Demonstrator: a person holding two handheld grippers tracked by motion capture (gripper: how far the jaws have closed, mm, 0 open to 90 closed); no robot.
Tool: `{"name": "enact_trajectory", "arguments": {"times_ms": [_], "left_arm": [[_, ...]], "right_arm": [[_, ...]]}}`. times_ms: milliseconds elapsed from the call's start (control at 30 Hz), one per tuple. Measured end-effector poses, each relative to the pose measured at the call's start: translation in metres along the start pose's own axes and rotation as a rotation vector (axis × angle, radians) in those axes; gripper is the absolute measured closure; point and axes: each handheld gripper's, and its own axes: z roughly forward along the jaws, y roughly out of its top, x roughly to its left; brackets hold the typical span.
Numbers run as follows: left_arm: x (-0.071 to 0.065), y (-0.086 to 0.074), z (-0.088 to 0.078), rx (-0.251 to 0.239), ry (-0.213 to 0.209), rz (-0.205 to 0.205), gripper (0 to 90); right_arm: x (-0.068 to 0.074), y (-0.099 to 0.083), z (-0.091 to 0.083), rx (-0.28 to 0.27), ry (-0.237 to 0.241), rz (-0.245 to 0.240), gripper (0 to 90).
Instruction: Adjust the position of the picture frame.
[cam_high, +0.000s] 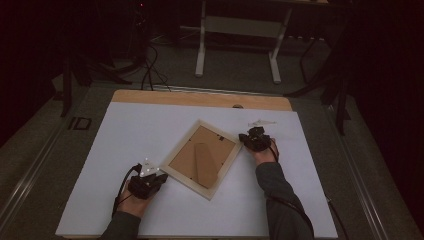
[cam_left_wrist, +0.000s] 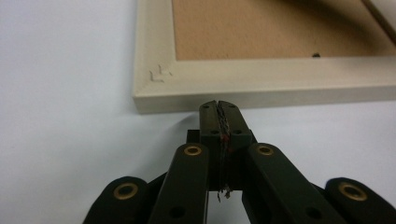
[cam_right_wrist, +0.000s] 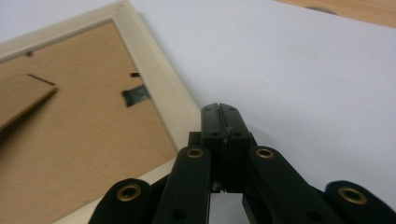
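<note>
Left tool (cam_high: 159, 176) at the near-left corner of the picture frame (cam_high: 201, 158) in the high view, jaws pressed together on nothing, tip just beside the pale wood. Right tool (cam_high: 248, 137) at the frame's far-right edge, likewise closed and empty, tip just beside the moulding there. Frame lying face down and turned at an angle on the white sheet of the worktop (cam_high: 130, 130), brown backing board and its folded stand uppermost. Small clear scrap (cam_high: 261, 122) on the sheet, just beyond the right tool.

Left gripper view: left tool (cam_left_wrist: 219, 103) with jaws fully together, tip right at the frame (cam_left_wrist: 261, 84) by its outer side edge near a corner, whether touching or a sliver apart not clear. Faint pencil-like mark on the corner's top face.

Right gripper view: right tool (cam_right_wrist: 219, 106) shut tight, nothing held, tip at the outer edge of the frame (cam_right_wrist: 159, 88), white sheet beyond. Dark metal tab (cam_right_wrist: 136, 94) on the backing board (cam_right_wrist: 84, 140) near that rail, a second smaller one farther along.

Judged step: bracing or nudging the frame from two opposite sides with closed tips, probably to square or steady it before working on the back. Next move likely calls for light, even pressure from both sides so the frame does not spin, then a tip brought onto a tab to turn it aside.
</note>
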Motion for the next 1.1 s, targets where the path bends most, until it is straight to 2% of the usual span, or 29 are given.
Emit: {"name": "enact_trajectory", "arguments": {"times_ms": [400,567,767,1100], "left_arm": [[-0.010,0.003,0.003,0.006,0.005,0.045,90.0],[-0.012,0.003,0.004,0.006,0.006,0.050,90.0],[-0.012,0.004,0.005,0.009,0.009,0.052,90.0],[-0.011,0.008,0.008,0.013,0.031,0.055,90.0]], "right_arm": [[-0.007,0.002,0.009,0.041,-0.030,0.032,89.8],[-0.009,0.002,0.010,0.065,-0.037,0.020,89.8],[-0.006,-0.002,0.014,0.093,-0.022,0.003,89.9],[-0.004,-0.015,0.002,0.077,0.005,-0.004,89.9]]}}
